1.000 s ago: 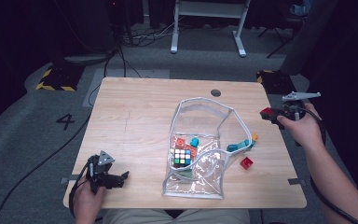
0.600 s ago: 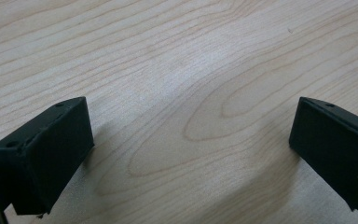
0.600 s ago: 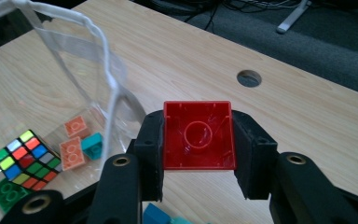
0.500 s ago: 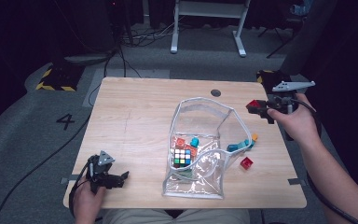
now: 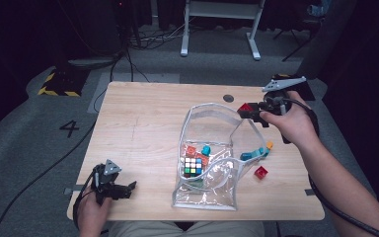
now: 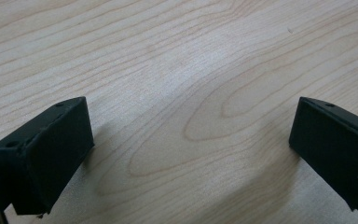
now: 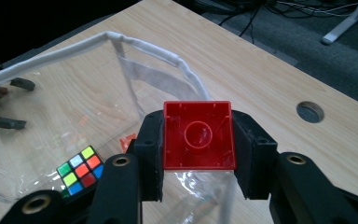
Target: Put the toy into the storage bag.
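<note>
Right now, line by line:

Right gripper: the right gripper is held above the far right part of the worktop, clamped on a red block; in the right gripper view the block sits squarely between the two jaws, its hollow underside with a round tube facing the camera.

Red block, place: in the high view it hangs just over the far rim of the clear bag, near the bag's white-edged opening.

Clear bag: it stands open in the middle of the worktop, its near end lying flat towards the person.

Inside the bag: a puzzle cube with coloured squares, with an orange piece and a teal piece just beyond it.

Outside the bag: a second red block lies on the worktop to the right of the bag, and a teal piece with an orange end lies just beyond it, touching or nearly touching the bag's side.

Left gripper: the left gripper rests low at the near left corner of the worktop, well apart from the bag; in the left gripper view its jaws stand wide apart with bare wood between them.
</note>
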`<state>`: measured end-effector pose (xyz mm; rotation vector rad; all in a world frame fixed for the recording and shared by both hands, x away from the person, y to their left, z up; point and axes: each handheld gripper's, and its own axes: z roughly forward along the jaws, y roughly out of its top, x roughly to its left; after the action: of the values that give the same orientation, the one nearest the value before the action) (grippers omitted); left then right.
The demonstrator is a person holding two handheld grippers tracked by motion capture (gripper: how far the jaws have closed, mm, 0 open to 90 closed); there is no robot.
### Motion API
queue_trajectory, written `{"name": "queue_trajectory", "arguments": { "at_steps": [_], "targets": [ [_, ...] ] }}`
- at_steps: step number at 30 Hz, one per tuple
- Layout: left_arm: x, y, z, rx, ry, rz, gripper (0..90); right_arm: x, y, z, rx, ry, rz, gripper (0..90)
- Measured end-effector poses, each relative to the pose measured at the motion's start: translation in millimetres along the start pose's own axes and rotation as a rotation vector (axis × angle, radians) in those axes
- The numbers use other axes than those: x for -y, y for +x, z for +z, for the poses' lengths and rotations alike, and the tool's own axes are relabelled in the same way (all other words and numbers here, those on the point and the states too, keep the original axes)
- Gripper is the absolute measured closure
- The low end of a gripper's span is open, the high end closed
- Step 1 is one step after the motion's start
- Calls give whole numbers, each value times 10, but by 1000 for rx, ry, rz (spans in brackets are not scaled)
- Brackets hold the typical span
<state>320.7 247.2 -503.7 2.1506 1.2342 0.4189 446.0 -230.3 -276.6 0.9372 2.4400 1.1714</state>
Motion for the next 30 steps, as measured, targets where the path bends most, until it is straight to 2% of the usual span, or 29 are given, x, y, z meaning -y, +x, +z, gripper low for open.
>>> {"name": "queue_trajectory", "arguments": {
  "at_steps": [7,17,24,30],
  "targets": [
    [1,-2,3,-4,-3,-1,0,-119,134,197,-28,21,-6,591],
    [1,-4,3,-5,-4,-2,0,-211,232,515,-48,49,-23,590],
    [2,-3,4,-2,-6,-2,0,-255,290,728,-42,70,-30,591],
    [2,-4,5,-6,-6,-1,0,-259,268,868,-27,81,-49,590]
  ]
}}
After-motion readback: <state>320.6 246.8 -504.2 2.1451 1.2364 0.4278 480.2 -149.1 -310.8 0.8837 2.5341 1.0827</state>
